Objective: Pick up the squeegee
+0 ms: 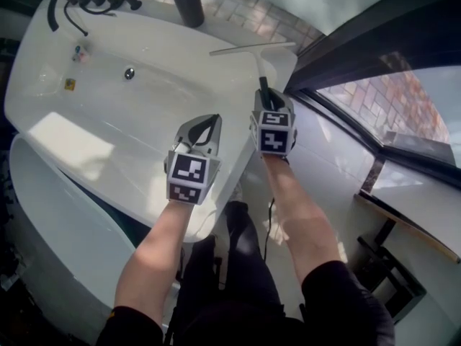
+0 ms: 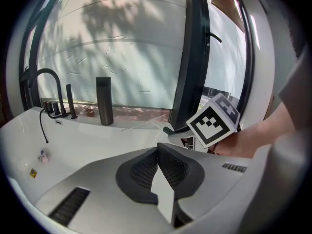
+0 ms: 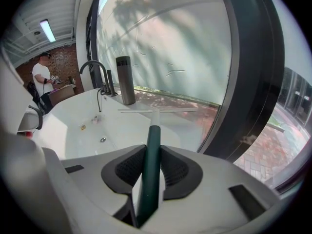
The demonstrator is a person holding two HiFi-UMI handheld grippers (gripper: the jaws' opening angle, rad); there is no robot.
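Right gripper [image 1: 265, 96] clamps the squeegee [image 1: 258, 63] by its dark green handle.
The white blade sits crosswise at 12 o'clock from the jaws, over the bathtub's [image 1: 108, 121] far rim. The left gripper [image 1: 209, 125], at 8 o'clock from the right one, has its jaws pressed together on nothing.

No lettering can be read. The small yellow sticker [image 1: 70, 84] on the white bathtub [image 1: 158, 114], upper left, is too small to be made out.

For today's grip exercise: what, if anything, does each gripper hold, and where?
Right gripper holds the squeegee by its dark handle; left gripper holds nothing.
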